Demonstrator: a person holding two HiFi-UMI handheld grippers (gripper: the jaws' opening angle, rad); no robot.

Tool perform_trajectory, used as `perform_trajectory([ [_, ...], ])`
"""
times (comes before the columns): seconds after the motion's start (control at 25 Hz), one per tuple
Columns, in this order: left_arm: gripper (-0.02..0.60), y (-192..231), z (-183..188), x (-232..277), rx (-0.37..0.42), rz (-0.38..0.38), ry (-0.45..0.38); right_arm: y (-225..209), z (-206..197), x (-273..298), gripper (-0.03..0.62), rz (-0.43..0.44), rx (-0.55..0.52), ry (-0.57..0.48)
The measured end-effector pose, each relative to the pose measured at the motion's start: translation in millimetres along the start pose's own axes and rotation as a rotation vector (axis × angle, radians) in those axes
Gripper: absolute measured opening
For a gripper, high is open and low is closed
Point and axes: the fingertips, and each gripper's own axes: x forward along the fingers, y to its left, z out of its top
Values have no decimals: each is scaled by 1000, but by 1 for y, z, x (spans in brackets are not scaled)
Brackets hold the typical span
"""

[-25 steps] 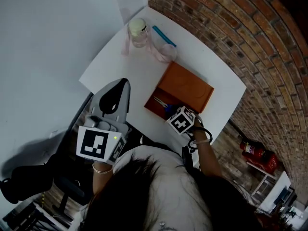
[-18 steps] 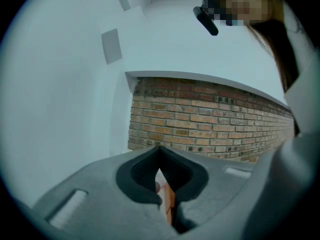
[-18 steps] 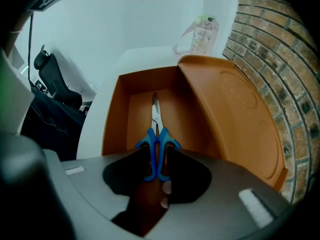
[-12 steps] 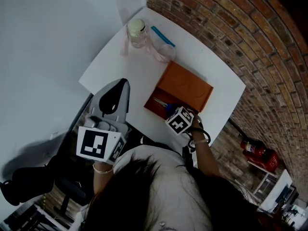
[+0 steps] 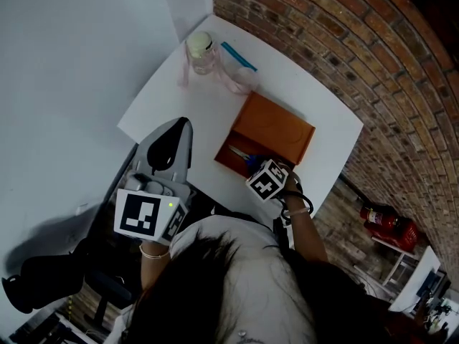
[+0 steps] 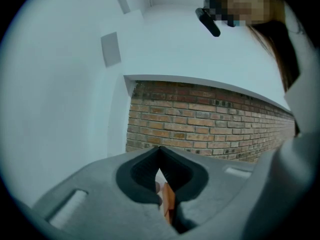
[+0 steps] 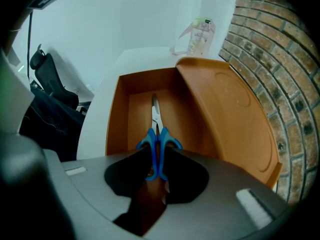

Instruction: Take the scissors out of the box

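Observation:
The orange box stands open on the white table, its lid tilted back to the right. The blue-handled scissors lie inside, blades pointing away. My right gripper points steeply down into the box's near end, and its pads press on the blue handles. In the head view the scissors show just beyond the right gripper. My left gripper is held level at the table's near left edge, jaws together with nothing in them. In the left gripper view, the left gripper faces the brick wall.
A lidded jar, a blue pen and a pale pink strap lie at the table's far end. A brick wall runs along the right. A black chair stands left of the table.
The head view has drifted slightly. Both grippers remain in the same places, the right one still at the near end of the box.

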Motion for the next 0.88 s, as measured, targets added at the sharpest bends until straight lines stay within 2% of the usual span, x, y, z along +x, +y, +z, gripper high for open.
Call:
perform_trajectory([
  [0.88,-2,-24,8,-10,12,-88,-26,-7,-5,-32,94,-87,73,-72],
])
